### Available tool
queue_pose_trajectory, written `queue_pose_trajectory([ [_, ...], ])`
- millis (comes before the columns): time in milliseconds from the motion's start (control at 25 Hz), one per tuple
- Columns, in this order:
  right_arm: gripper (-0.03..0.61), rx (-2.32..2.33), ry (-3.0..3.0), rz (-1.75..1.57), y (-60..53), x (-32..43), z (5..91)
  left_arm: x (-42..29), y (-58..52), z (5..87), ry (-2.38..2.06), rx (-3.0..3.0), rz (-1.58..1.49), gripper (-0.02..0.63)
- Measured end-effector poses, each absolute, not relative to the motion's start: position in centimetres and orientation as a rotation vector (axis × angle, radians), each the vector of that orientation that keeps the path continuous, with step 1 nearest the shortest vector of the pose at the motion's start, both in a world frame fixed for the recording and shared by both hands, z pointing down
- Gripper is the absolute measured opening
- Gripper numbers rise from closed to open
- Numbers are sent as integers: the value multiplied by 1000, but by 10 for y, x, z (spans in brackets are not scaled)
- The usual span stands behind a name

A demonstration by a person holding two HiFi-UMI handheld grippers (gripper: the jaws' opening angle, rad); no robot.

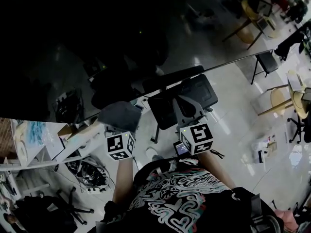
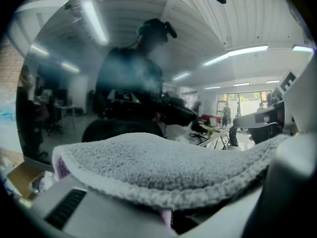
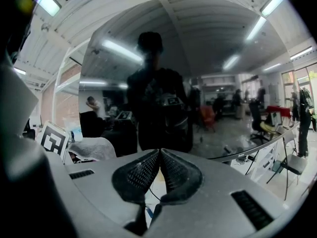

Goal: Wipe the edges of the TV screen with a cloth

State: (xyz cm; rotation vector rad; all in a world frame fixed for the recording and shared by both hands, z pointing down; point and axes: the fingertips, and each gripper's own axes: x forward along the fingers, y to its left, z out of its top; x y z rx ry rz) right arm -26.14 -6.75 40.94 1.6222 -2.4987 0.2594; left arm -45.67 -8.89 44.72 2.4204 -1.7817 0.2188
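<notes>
The left tool [image 2: 167, 208] is clamped on the grey cloth [image 2: 163, 167], which drapes across its jaws with its long axis left to right. The right tool [image 3: 159, 155], just beside it, is pinched together on nothing. The cloth sits at the lower edge of the TV screen [image 1: 121, 33].

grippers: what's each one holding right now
Left gripper: closed on the grey cloth.
Right gripper: closed, jaws together, holding nothing.

The TV screen [image 1: 73, 42] runs off the head view's top and left edges. In the left gripper view's lower centre, the cloth [image 2: 163, 162] drapes over the fingers of the left gripper [image 1: 121, 132], hiding their tips.
</notes>
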Motion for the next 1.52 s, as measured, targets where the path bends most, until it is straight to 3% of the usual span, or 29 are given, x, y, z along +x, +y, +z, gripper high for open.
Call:
queue_pose_trajectory([
  [1520, 31, 1636, -2491, 277, -92, -192, 410, -387, -106, 443, -1766, 2425, 212, 32],
])
